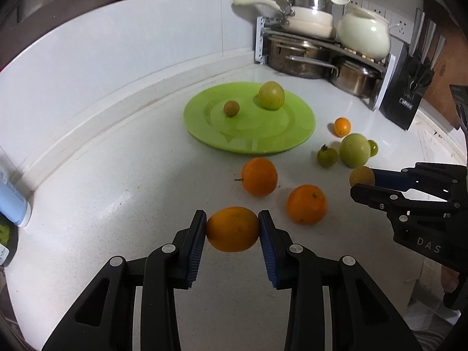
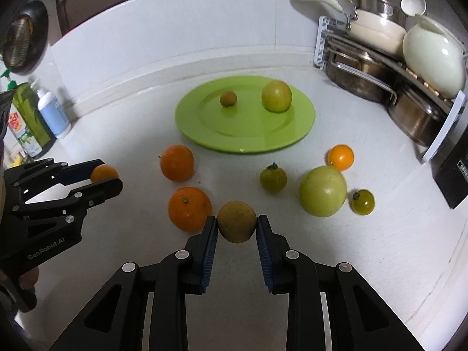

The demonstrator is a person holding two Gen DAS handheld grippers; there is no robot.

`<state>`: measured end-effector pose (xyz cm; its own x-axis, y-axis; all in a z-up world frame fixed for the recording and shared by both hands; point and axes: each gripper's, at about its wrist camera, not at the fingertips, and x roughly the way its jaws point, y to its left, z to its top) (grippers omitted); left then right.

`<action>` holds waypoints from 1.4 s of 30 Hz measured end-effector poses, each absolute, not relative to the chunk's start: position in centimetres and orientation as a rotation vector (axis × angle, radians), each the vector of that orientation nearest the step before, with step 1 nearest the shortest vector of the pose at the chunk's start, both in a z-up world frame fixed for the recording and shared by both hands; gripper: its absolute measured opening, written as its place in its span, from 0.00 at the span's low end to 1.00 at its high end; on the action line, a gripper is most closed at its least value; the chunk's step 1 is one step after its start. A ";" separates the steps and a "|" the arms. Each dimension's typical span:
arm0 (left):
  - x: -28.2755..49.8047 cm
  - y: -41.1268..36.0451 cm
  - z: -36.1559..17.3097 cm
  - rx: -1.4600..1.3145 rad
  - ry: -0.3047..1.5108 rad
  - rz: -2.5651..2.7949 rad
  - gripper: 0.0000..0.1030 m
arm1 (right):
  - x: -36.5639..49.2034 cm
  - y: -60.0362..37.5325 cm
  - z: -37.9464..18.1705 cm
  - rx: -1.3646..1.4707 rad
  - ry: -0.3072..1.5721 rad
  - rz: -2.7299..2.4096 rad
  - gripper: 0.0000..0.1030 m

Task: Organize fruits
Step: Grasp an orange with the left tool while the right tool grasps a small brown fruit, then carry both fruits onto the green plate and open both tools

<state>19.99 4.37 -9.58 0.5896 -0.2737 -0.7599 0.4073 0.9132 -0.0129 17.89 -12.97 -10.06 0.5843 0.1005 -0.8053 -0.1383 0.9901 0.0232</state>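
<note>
My left gripper (image 1: 232, 229) is shut on a small orange fruit (image 1: 233, 228), held above the white counter; it also shows in the right wrist view (image 2: 104, 173). My right gripper (image 2: 237, 222) is shut on a yellow-brown fruit (image 2: 237, 221), seen in the left wrist view (image 1: 361, 176). A green plate (image 1: 248, 134) (image 2: 204, 125) holds a yellow-green tomato (image 1: 271, 94) (image 2: 276, 95) and a small brownish fruit (image 1: 231, 108) (image 2: 228, 98). Two oranges (image 1: 259, 176) (image 1: 306, 204), a large green tomato (image 2: 322, 190), two small green tomatoes (image 2: 273, 178) (image 2: 362, 201) and a small orange tomato (image 2: 340, 157) lie on the counter.
A rack with pots and pans (image 1: 313, 46) and a white jar (image 1: 364, 33) fills the back right corner, beside a black knife block (image 1: 406, 93). Bottles (image 2: 44, 117) stand at the left wall. The counter edge runs along the right (image 2: 456, 248).
</note>
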 end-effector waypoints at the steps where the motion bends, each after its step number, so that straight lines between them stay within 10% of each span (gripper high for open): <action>1: 19.8 4.3 -9.2 0.168 0.844 -0.399 0.35 | 17.7 -13.0 -9.7 -0.044 0.928 0.143 0.27; 42: 27.9 -1.9 -2.0 0.117 0.671 -0.369 0.35 | 26.7 -15.6 -1.9 -0.115 0.725 0.264 0.27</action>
<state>27.91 -1.86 -1.97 0.7213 -0.2962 -0.6261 0.3708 0.9287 -0.0122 26.68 -15.56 -1.89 0.7171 0.1982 -0.6681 -0.2775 0.9606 -0.0129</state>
